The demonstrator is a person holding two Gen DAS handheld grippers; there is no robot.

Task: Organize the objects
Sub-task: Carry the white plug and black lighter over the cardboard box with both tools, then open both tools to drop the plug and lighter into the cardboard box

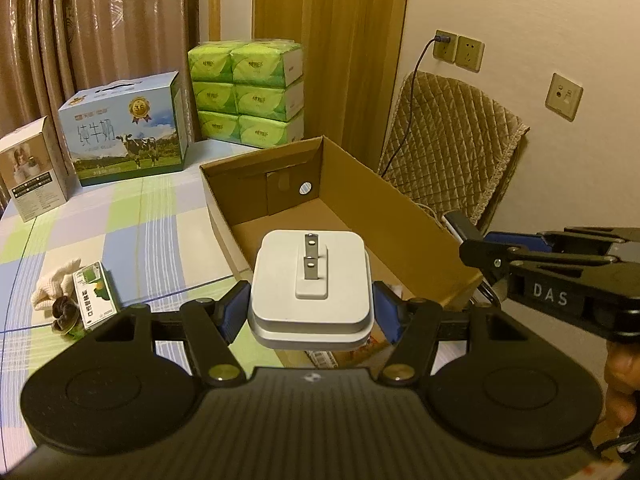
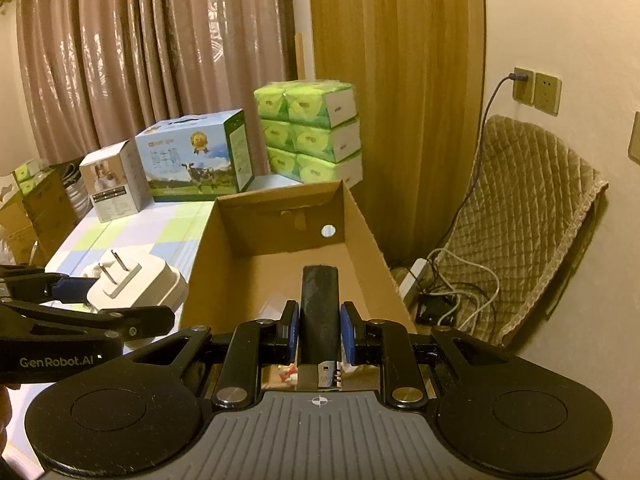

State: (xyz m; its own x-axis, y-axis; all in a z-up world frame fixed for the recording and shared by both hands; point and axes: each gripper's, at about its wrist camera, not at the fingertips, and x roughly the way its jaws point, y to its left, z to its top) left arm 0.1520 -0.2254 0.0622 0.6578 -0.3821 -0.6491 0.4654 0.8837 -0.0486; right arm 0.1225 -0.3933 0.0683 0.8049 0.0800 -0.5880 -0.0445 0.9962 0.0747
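left gripper clamped on white charger, right gripper clamped on dark handle, both over cardboard box, likely for dropping in.

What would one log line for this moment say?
left gripper: shut on white charger | right gripper: shut on dark bar | both over open cardboard box

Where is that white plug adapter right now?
The white square plug adapter is clamped in the left gripper, prongs up, beside the open cardboard box.
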